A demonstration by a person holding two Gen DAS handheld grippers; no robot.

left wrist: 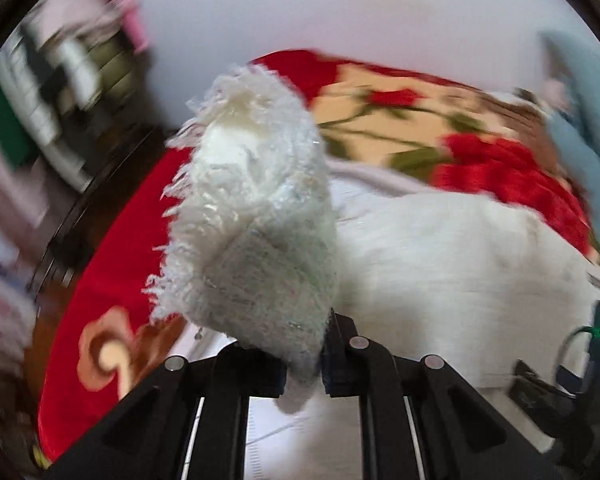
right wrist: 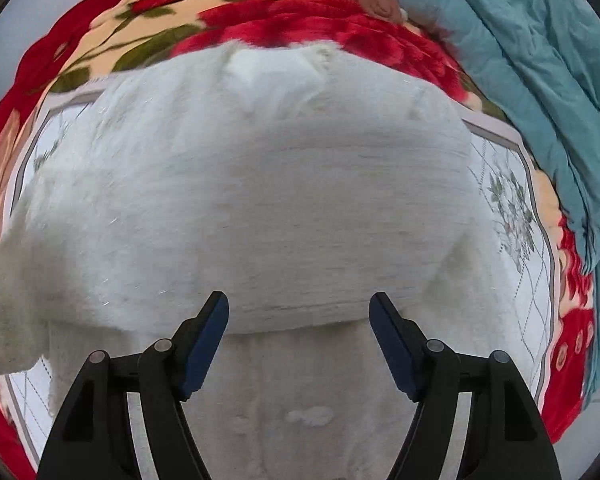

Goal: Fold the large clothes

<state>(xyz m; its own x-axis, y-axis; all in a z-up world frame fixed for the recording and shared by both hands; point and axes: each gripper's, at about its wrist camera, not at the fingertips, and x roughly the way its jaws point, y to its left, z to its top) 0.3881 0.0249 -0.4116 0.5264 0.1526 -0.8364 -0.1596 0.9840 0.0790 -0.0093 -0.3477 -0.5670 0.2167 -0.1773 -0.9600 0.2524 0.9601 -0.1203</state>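
Left wrist view: left gripper [left wrist: 304, 364] clamps a fringed end of the white sweater [left wrist: 252, 216], lifted above the floral blanket [left wrist: 400, 120]. Right gripper [right wrist: 299, 336] stands wide, empty, over the sweater's body.

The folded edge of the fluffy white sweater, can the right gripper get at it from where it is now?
Probably yes. The right gripper is open, pointing down right over the fluffy white sweater's folded edge, with nothing between its fingers and the fabric.
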